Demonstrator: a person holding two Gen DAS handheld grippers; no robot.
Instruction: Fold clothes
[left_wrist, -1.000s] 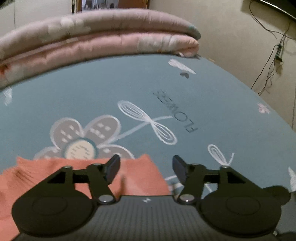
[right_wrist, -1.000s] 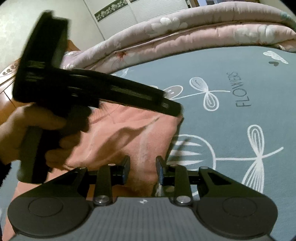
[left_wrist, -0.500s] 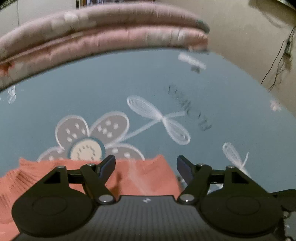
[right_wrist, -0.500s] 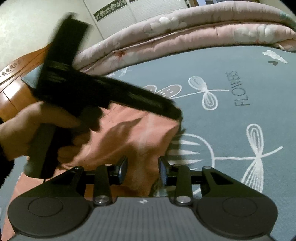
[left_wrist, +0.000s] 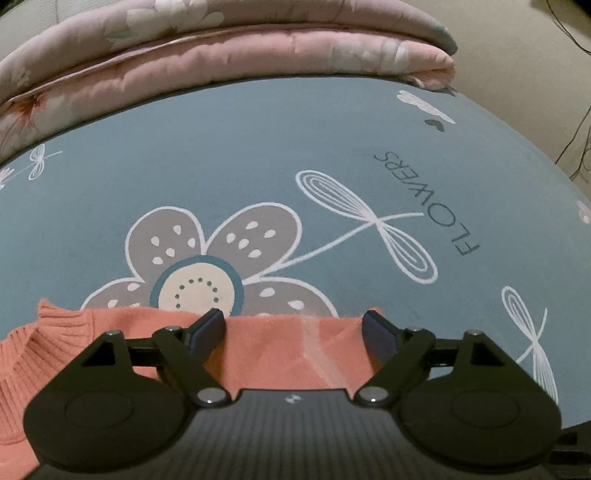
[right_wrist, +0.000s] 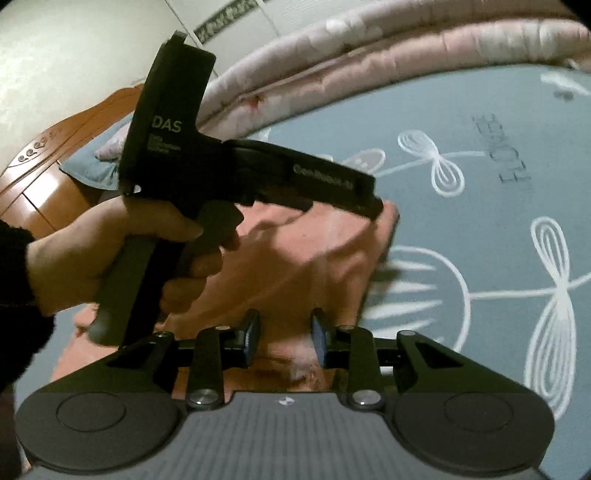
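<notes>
on the blue flowered bedsheet (left_wrist: 258, 147) the coral sweater (left_wrist: 280, 354) lies flat, and the left gripper (left_wrist: 293, 328) has spread its jaws wider over the far edge while the right gripper (right_wrist: 284, 338), part open, hovers empty, so a pinch looks imminent.

The left gripper (left_wrist: 293, 328) has its jaws spread wide, nothing between them. The right gripper (right_wrist: 285, 338) is parted more narrowly. At its ten o'clock, the left hand (right_wrist: 110, 254) grips the other handle.
</notes>
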